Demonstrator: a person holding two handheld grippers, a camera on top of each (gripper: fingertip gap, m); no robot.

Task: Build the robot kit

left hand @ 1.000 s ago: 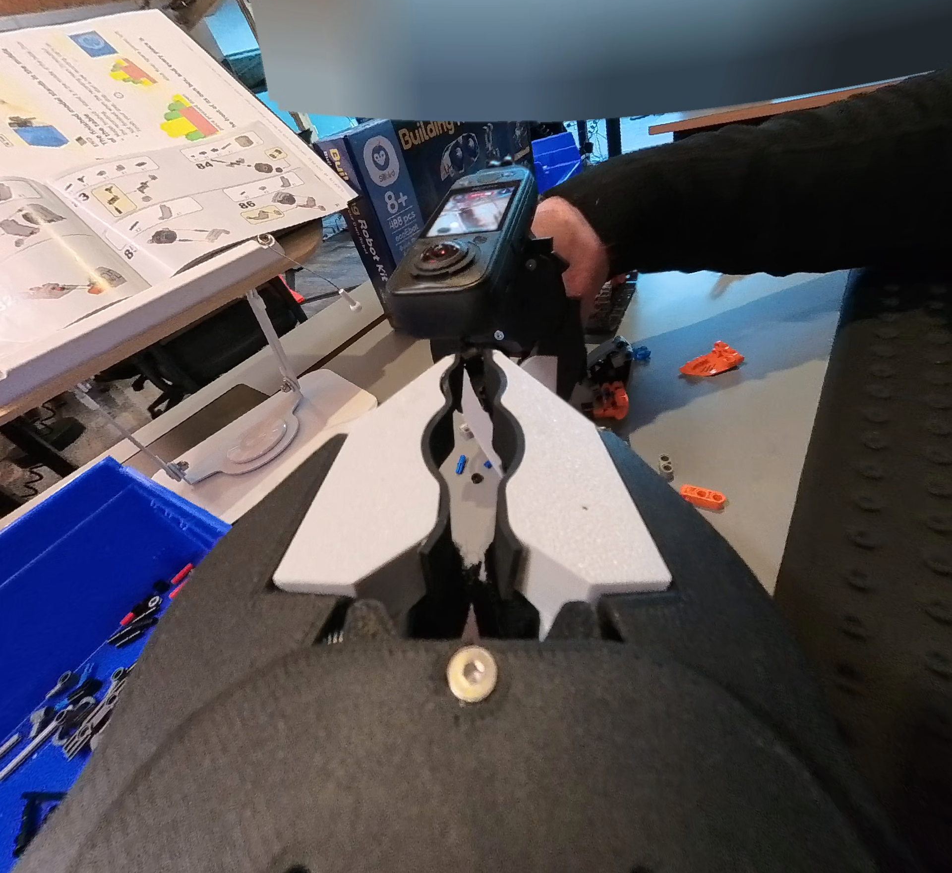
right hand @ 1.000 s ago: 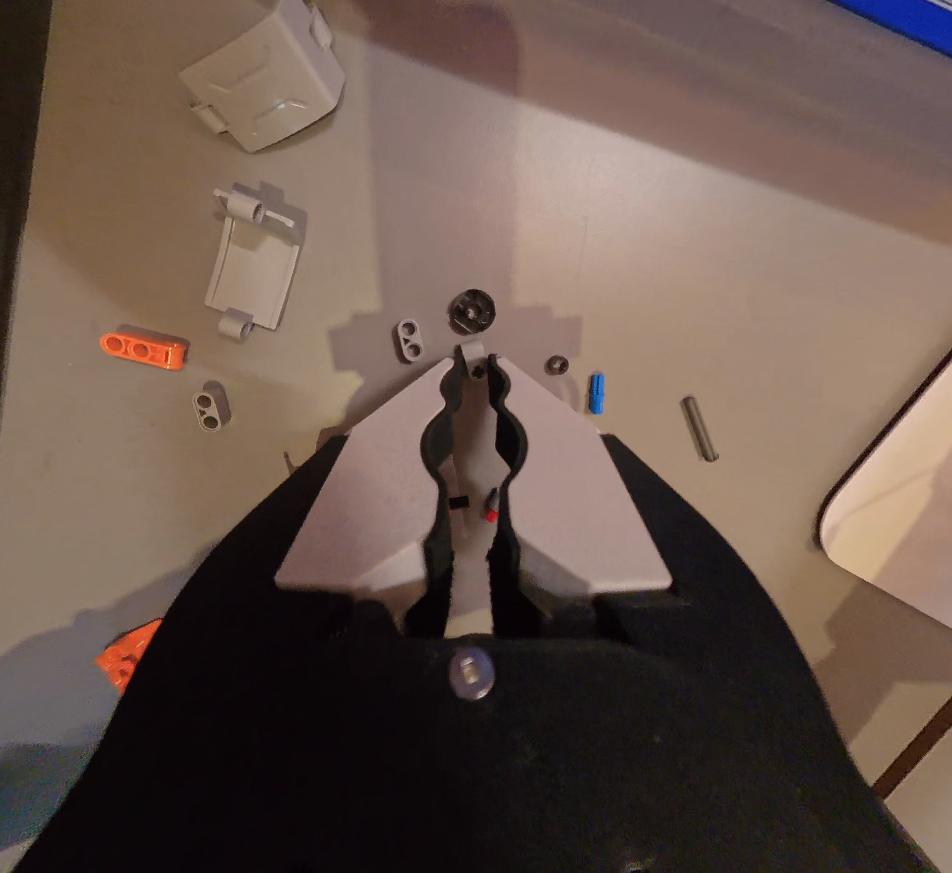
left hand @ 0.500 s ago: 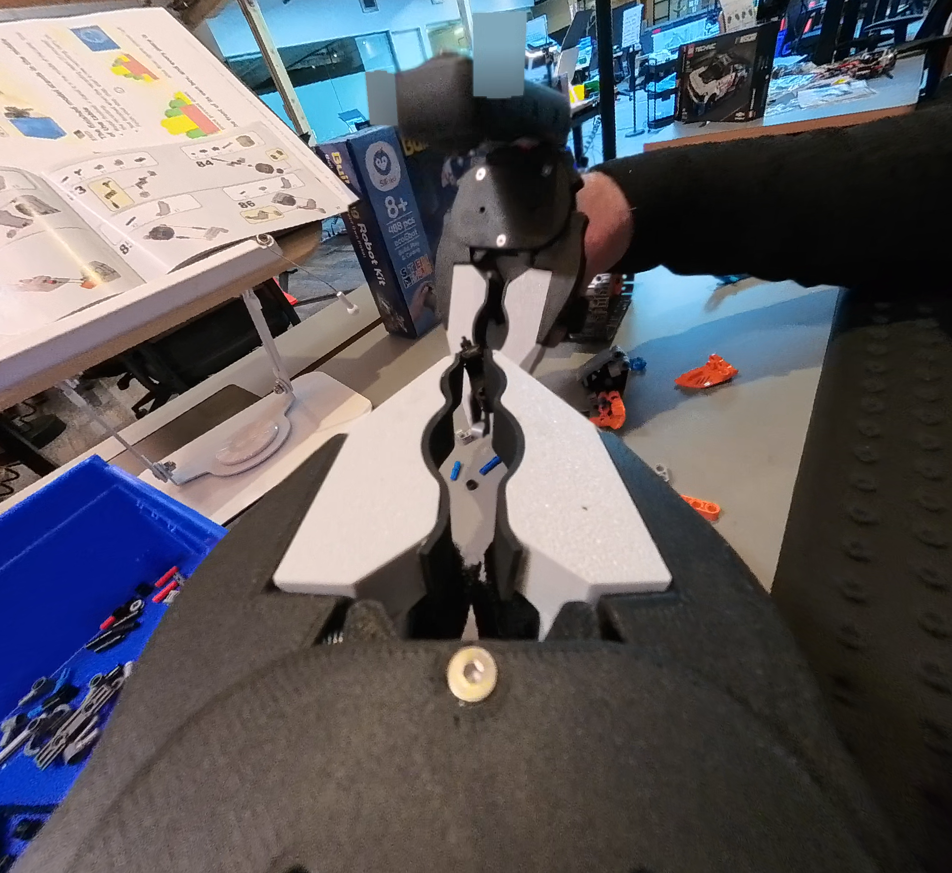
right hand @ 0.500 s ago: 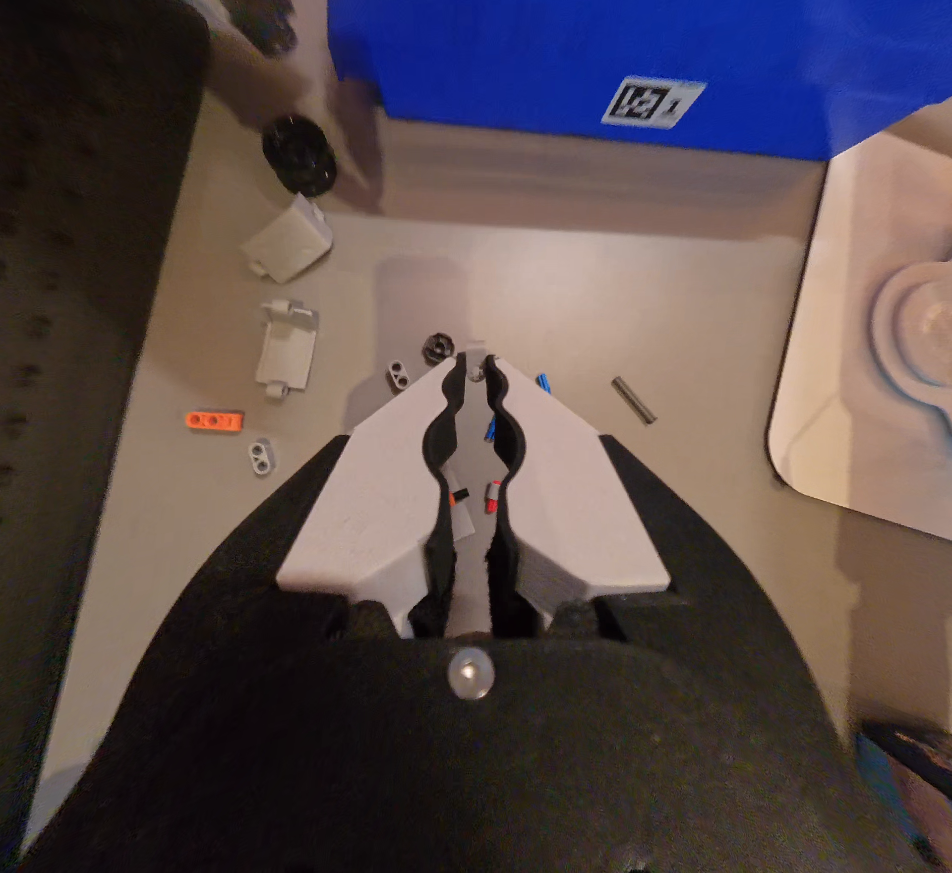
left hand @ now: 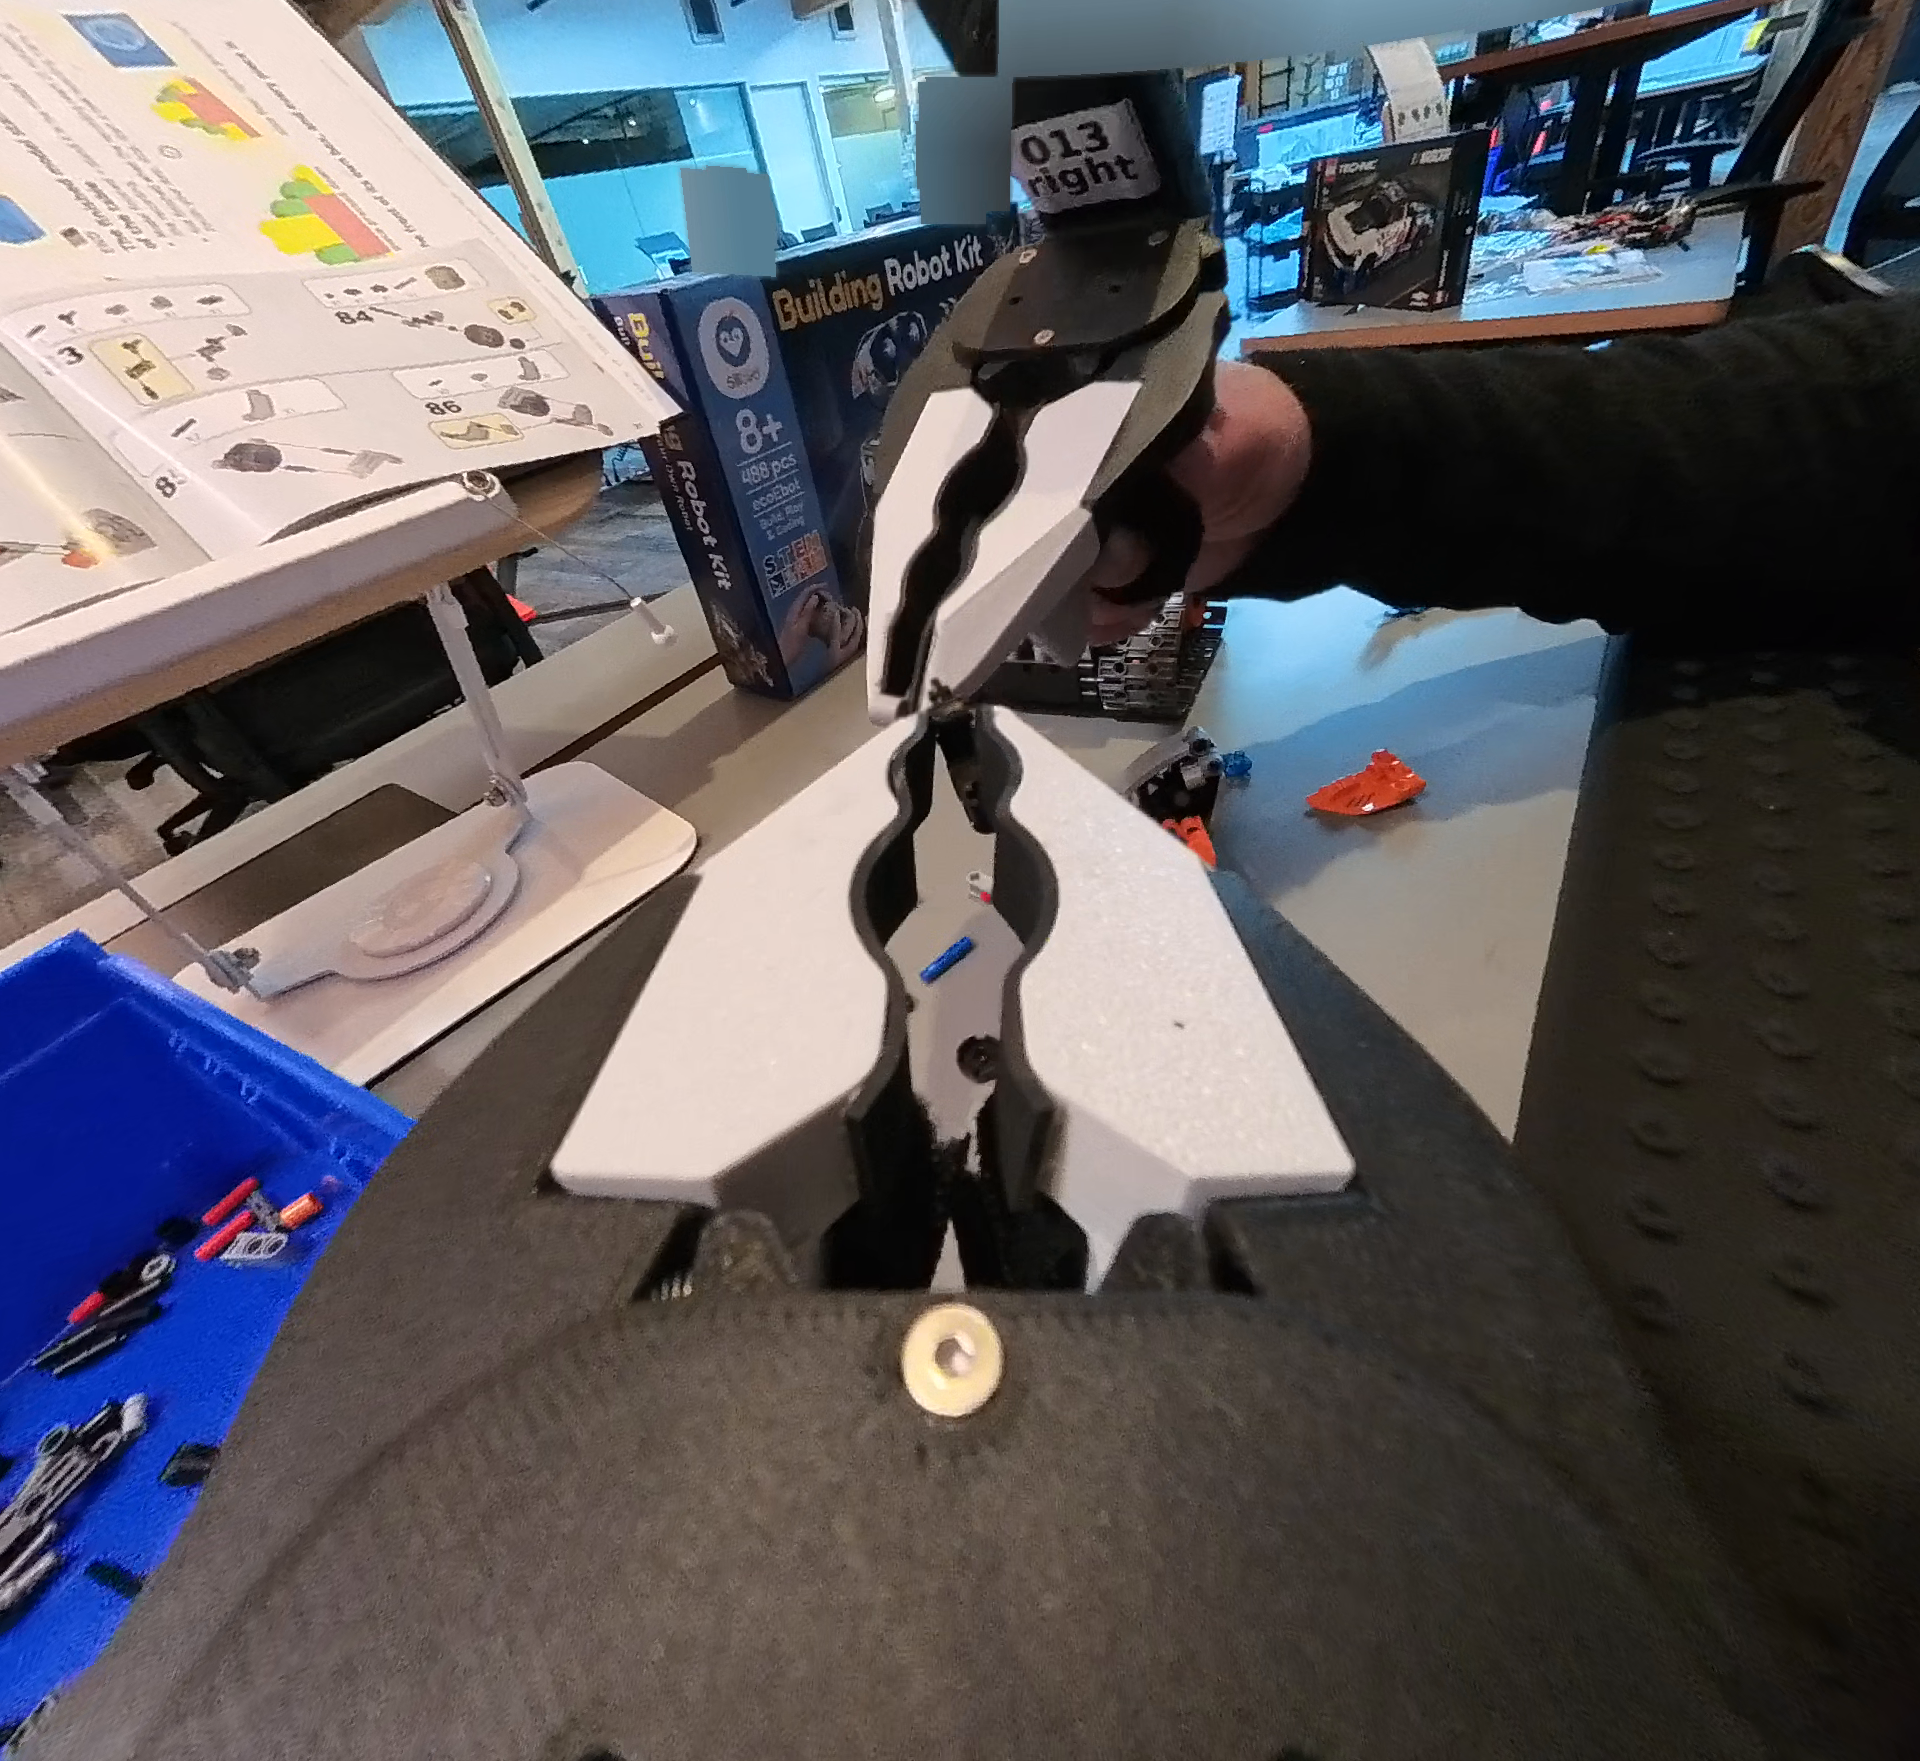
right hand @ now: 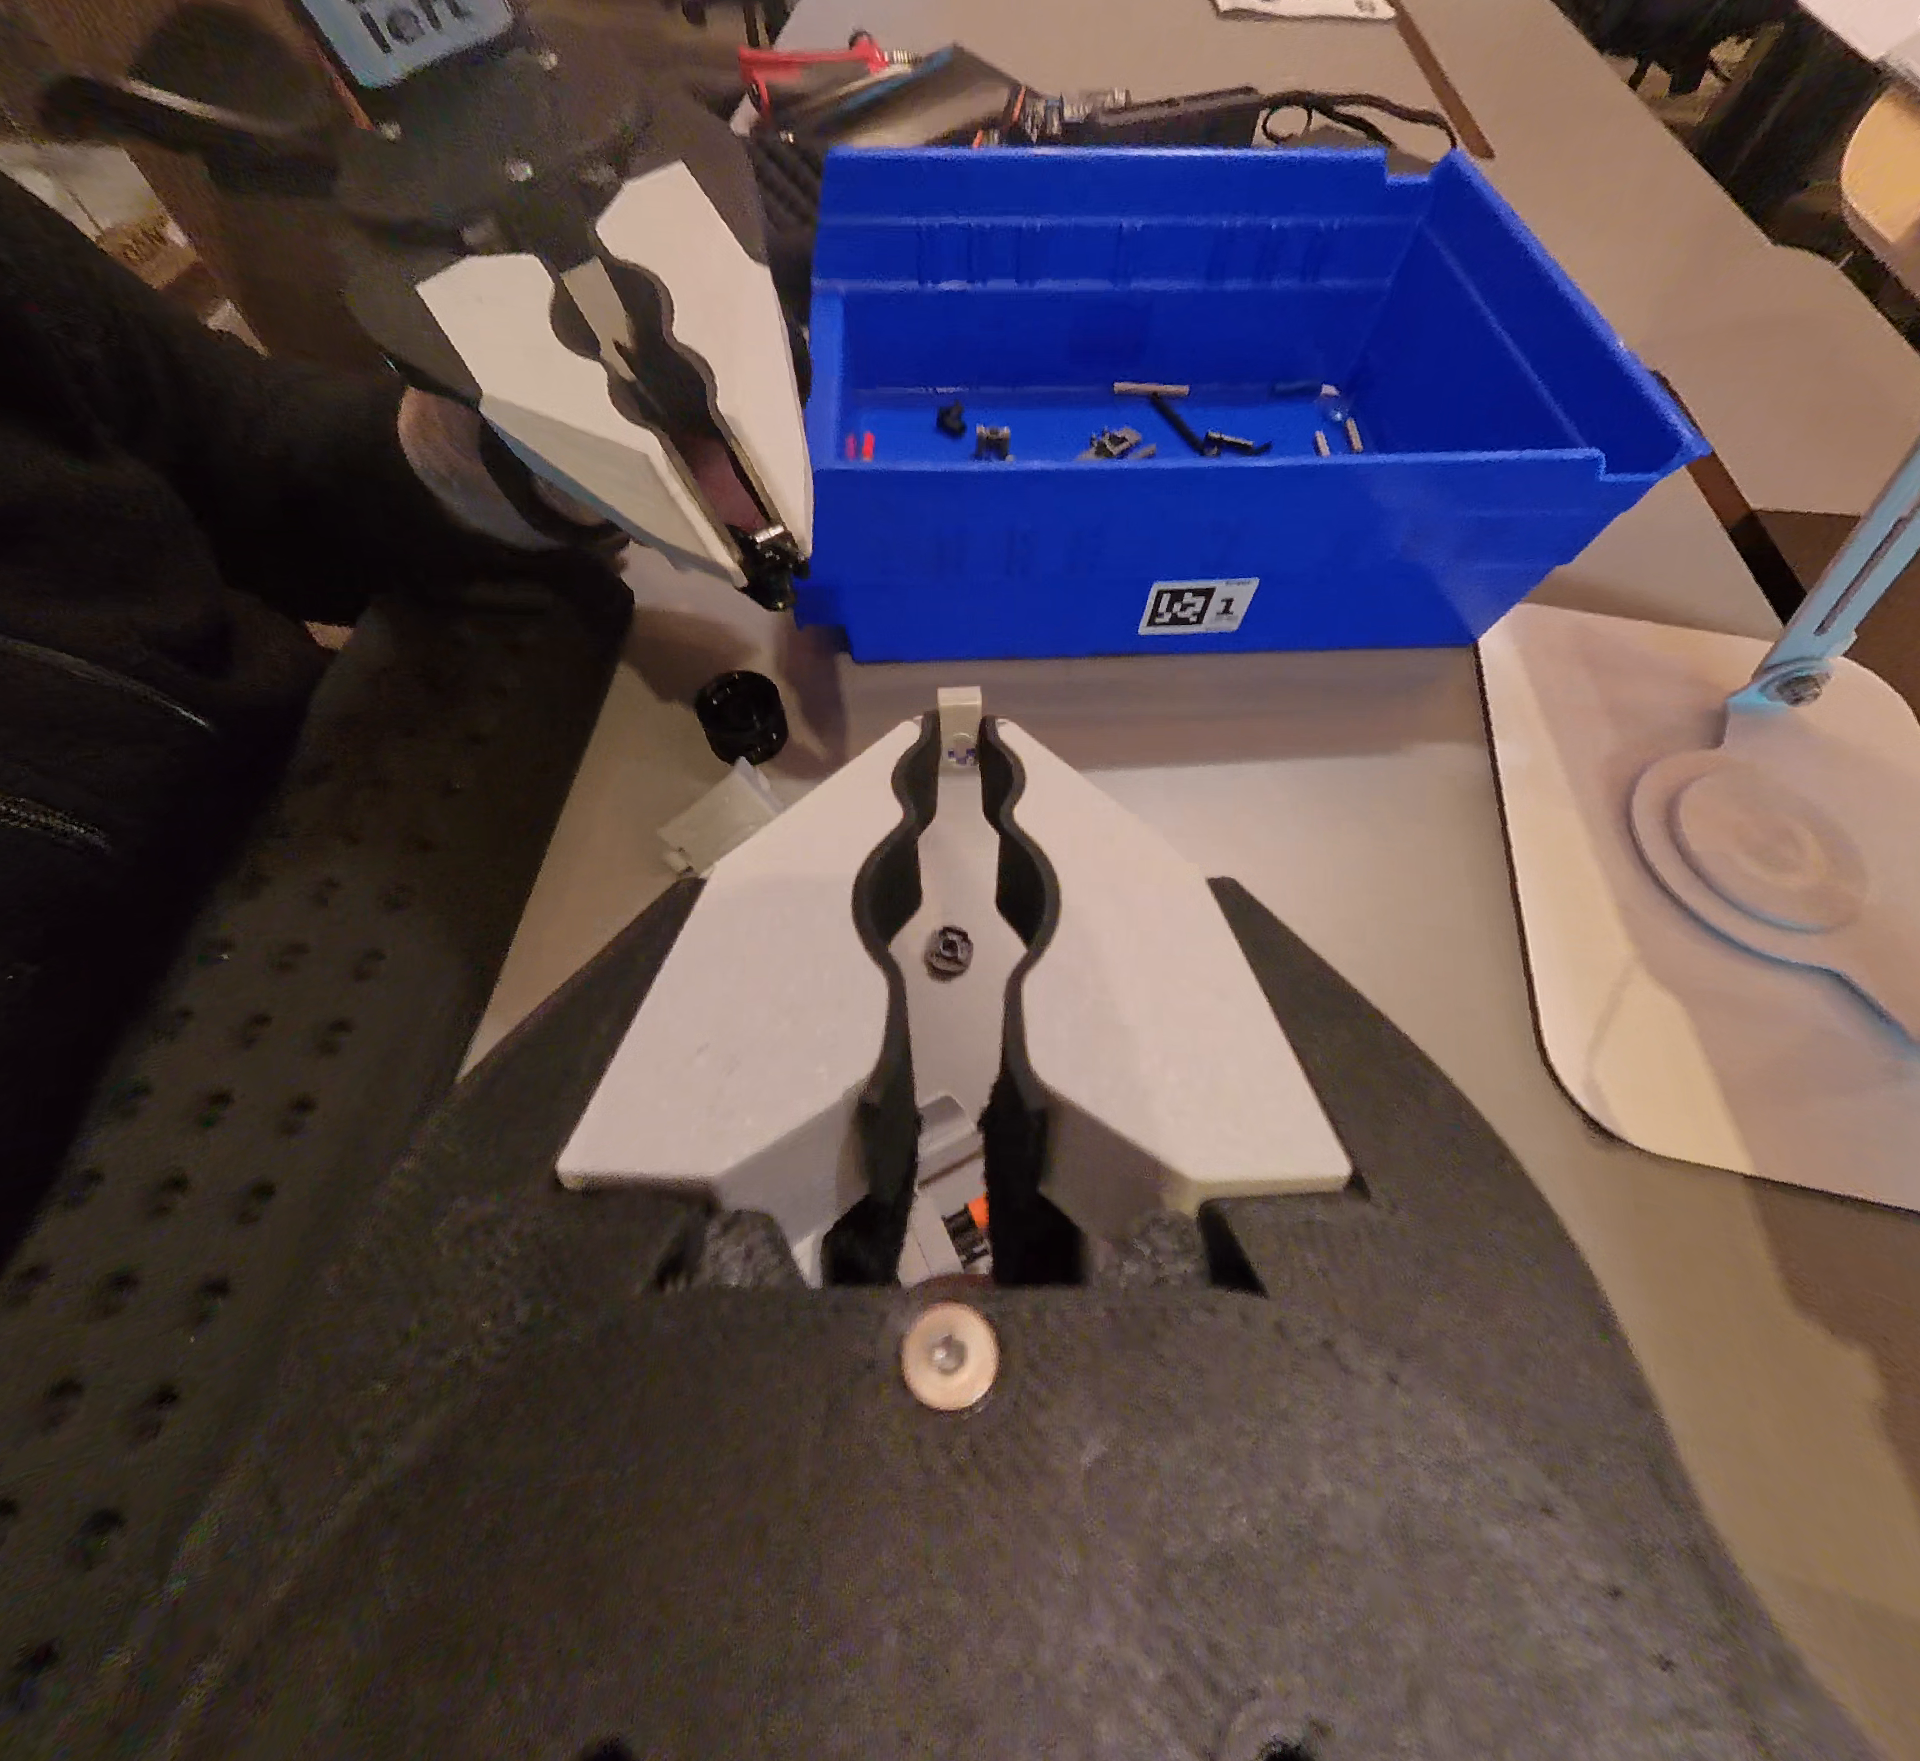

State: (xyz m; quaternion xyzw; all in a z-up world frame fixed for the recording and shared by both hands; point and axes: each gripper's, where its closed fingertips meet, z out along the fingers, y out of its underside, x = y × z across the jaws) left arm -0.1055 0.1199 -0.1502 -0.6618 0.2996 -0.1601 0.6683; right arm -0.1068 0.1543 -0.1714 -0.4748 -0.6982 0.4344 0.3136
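My left gripper (left hand: 940,724) is shut on a small black part (left hand: 954,743) and holds it above the table. My right gripper (right hand: 958,724) is shut on a small grey piece (right hand: 958,709) that sticks out past its fingertips. In the left wrist view the right gripper (left hand: 912,688) comes down from above, held by a hand in a black sleeve, and its tips almost meet my left tips. In the right wrist view the left gripper (right hand: 769,568) is at the upper left with the black part (right hand: 771,558) at its tips, in front of the blue bin (right hand: 1195,558).
The blue bin (left hand: 125,1140) holds several small parts. An open instruction booklet (left hand: 260,309) rests on a stand with a white base (right hand: 1714,880). A black wheel (right hand: 740,719) and a grey panel (right hand: 717,818) lie on the table. Orange pieces (left hand: 1361,781) and kit boxes (left hand: 748,485) lie beyond. The tips of one gripper are about 5 cm away from the tips of the other.
My right gripper has risen from the table with the grey piece, tilted up from looking straight down, and moved its tips close to my left gripper's tips. The left gripper has barely moved.
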